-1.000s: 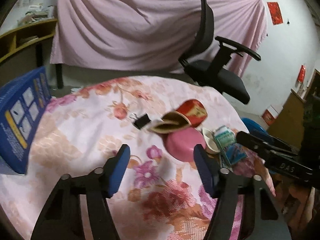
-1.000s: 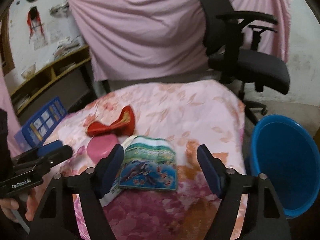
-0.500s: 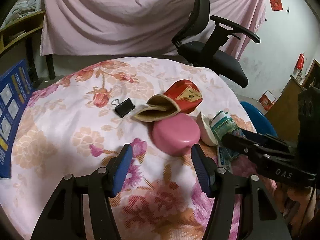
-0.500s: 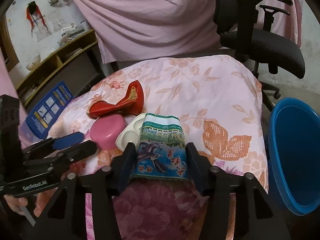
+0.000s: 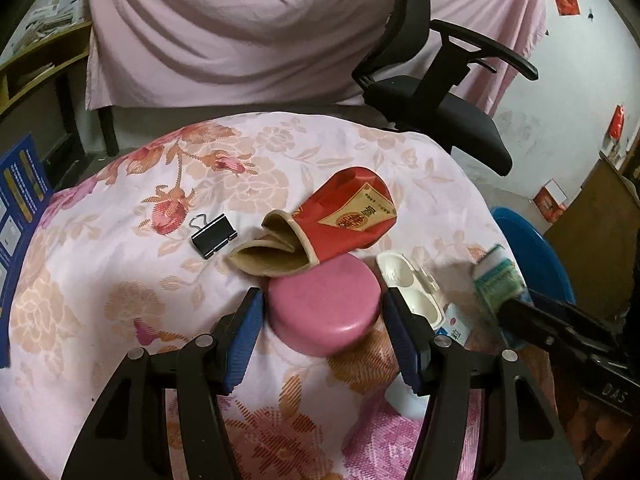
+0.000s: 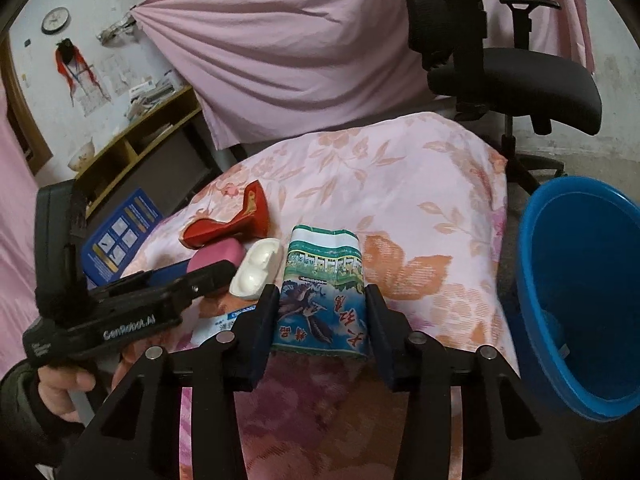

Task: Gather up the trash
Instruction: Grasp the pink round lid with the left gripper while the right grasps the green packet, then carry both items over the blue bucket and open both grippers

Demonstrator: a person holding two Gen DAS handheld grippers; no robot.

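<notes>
On the floral tablecloth [image 5: 120, 288] lies a pink round lid [image 5: 324, 312]. My left gripper [image 5: 324, 320] straddles it, open, with a thin gap at each blue pad. A crushed red carton [image 5: 352, 216] rests against the lid's far side. Beside them lie a white plastic tray [image 5: 404, 280] and a small white and blue box [image 5: 456, 328]. My right gripper [image 6: 322, 312] is closing on a green and blue packet [image 6: 324, 276], and both pads touch its sides. The left gripper [image 6: 200, 272] shows at that view's left, held by a hand [image 6: 60, 392].
A blue bin [image 6: 580, 280] stands off the table's right edge. A black binder clip [image 5: 214, 236] lies left of the carton. A blue box [image 5: 20, 200] sits at the table's left edge. A black office chair [image 5: 440, 120] and a pink curtain stand behind.
My left gripper moved forward until the pink lid came between its pads. The right gripper's jaws narrowed from wide apart onto the packet's sides.
</notes>
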